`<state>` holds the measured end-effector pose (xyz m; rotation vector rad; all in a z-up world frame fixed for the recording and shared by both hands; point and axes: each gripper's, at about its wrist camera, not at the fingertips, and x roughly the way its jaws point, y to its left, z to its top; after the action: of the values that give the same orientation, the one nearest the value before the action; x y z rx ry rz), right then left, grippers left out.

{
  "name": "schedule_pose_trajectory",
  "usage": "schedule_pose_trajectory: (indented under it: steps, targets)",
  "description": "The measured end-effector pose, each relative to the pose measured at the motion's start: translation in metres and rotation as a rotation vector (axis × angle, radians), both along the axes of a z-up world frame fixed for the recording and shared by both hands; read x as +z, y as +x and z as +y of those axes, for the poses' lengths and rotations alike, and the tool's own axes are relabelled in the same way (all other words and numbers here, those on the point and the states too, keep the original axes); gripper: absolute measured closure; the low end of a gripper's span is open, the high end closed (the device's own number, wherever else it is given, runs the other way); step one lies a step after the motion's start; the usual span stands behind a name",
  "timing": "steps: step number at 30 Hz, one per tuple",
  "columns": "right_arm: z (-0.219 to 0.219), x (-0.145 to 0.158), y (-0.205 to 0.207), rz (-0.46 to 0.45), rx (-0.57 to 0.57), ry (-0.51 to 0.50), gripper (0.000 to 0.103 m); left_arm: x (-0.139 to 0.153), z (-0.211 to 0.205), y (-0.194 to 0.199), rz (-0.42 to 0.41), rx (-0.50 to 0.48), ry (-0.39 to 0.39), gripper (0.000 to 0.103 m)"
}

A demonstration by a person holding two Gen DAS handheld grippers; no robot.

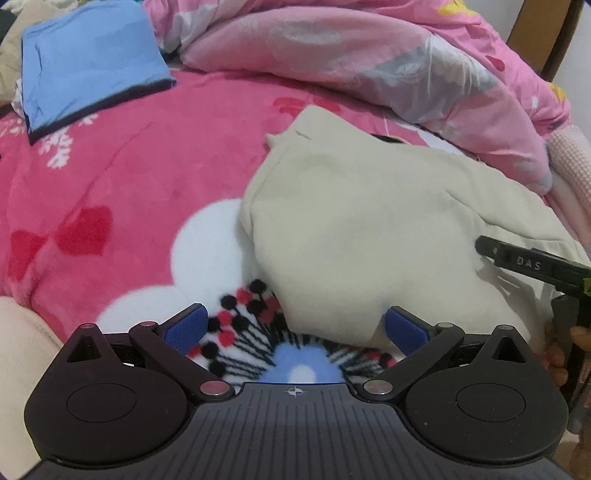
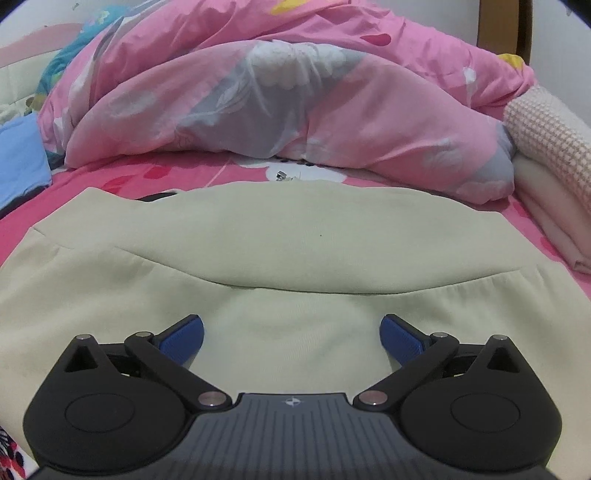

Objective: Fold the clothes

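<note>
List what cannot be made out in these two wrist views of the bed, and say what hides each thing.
- Small dark object, right wrist view: mostly covered by the far edge of the cream knit garment.
- Folded blue cloth with black trim, left wrist view: blurred; its garment type is unclear.
- Right gripper, left wrist view: cut off by the right edge.

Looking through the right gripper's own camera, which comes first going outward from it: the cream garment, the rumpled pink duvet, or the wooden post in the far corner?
From the right gripper, nearest first:
1. Cream garment, spread directly below and ahead of the open jaws.
2. Pink duvet, heaped behind the garment's far edge.
3. Wooden post, at the top right, beyond the duvet.
</note>
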<state>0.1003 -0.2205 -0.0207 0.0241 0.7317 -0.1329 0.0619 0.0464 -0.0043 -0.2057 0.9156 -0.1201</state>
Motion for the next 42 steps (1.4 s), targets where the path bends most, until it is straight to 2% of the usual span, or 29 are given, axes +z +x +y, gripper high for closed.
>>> schedule_pose_trajectory:
  steps: [3, 6, 9, 12, 17, 21, 25, 29, 36, 42]
  targets:
    - [-0.001, 0.0, -0.002, -0.01, 0.003, 0.0, 0.0, 0.001, -0.005, -0.005, 0.013, -0.038, -0.029, 0.0]
    - [-0.001, -0.001, -0.004, -0.018, 0.007, 0.001, 0.0, 0.0, -0.011, -0.013, -0.001, -0.091, -0.111, 0.0]
    - [-0.001, -0.001, -0.005, -0.025, 0.01, 0.002, 0.0, -0.004, -0.018, -0.019, -0.038, -0.119, -0.162, 0.0]
    - [-0.001, -0.002, -0.006, -0.03, 0.012, 0.004, 0.0, -0.014, -0.013, -0.022, -0.123, -0.099, -0.275, 0.0]
    - [-0.001, -0.002, -0.006, -0.036, 0.014, 0.006, 0.0, -0.029, 0.001, -0.02, -0.199, -0.029, -0.428, 0.0]
    - [-0.001, -0.002, -0.006, -0.038, 0.015, 0.006, 0.0, -0.032, 0.006, -0.026, -0.216, -0.008, -0.47, 0.003]
    - [-0.001, -0.002, -0.007, -0.041, 0.015, 0.005, 0.0, -0.034, 0.001, -0.025, -0.23, -0.036, -0.503, 0.004]
    - [0.0, -0.003, -0.007, -0.043, 0.013, 0.005, 0.0, -0.044, 0.011, -0.011, -0.258, 0.052, -0.593, 0.009]
    - [0.0, -0.004, -0.008, -0.054, 0.013, 0.007, 0.0, -0.044, 0.009, 0.011, -0.319, 0.128, -0.599, 0.011]
    - [-0.001, -0.005, -0.01, -0.073, 0.016, 0.012, 0.0, -0.05, 0.014, 0.03, -0.354, 0.208, -0.561, 0.037]
